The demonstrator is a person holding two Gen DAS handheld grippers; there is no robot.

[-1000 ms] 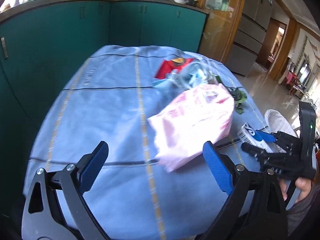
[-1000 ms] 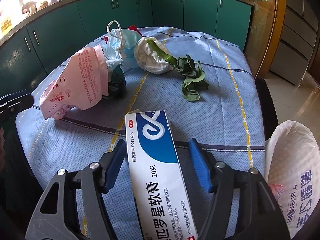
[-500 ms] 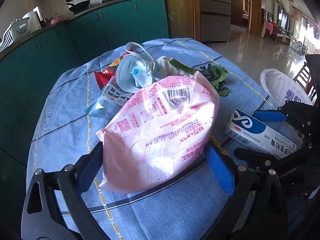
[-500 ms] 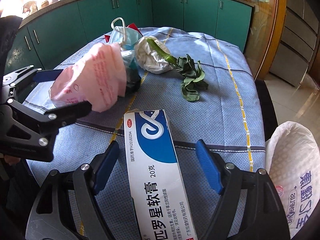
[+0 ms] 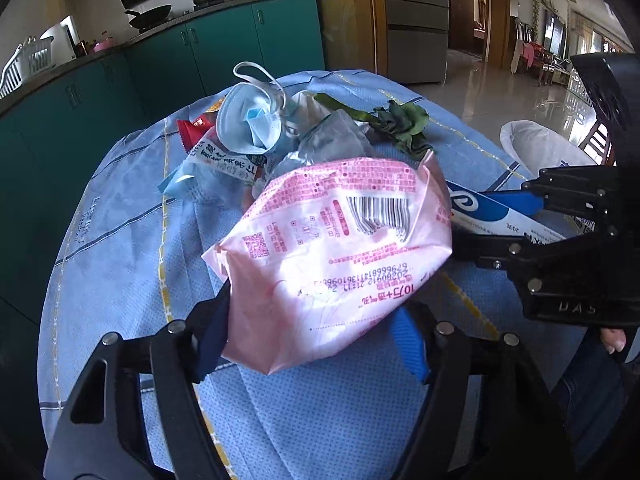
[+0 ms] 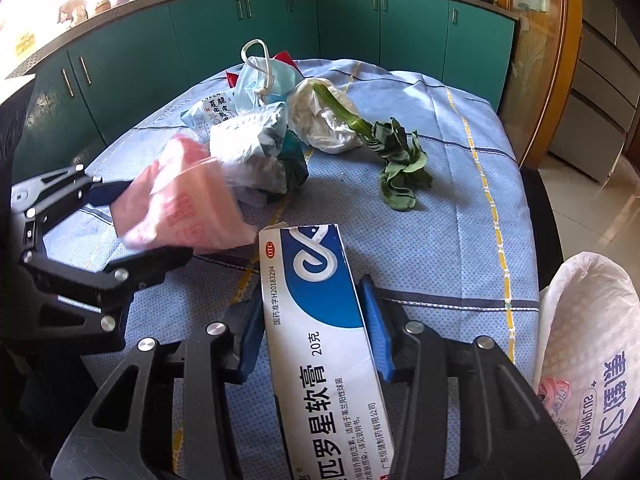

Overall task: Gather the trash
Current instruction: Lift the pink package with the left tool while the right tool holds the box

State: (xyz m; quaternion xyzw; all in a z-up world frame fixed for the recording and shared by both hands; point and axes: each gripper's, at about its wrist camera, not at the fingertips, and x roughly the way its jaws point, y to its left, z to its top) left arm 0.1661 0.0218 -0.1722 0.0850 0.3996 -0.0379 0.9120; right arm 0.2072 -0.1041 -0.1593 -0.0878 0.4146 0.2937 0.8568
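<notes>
Mid-pickup on both sides, two items being grabbed at once. Left claw [image 5: 308,344] just closed in around the pink packet [image 5: 340,252], near centre of the desk [image 5: 120,216]; both blue pads against the packet's near end, film bulging between them, so reads as gripped, though how firm can't be told. Right claw [image 6: 312,332] also just closed, now clamped on the sides of the white-and-blue ointment box [image 6: 320,320], near right, far end of the box poking out beyond the pads. Still lying on the desk behind: face mask [image 5: 248,124], snack wrappers [image 5: 212,156], crumpled clear bag [image 6: 252,152], white tissue wad [image 6: 324,124], wilted green leaf stalk [image 6: 396,164]. White trash bag [image 6: 588,340] open off the right edge of the desk. Next, probably: lift both clear, swing right, drop into the bag one after the other. Packet is soft and wide, likely to sag or slip, so worth a firmer squeeze before lifting. Left claw has the longer way to the bag and must cross over or behind the right.
</notes>
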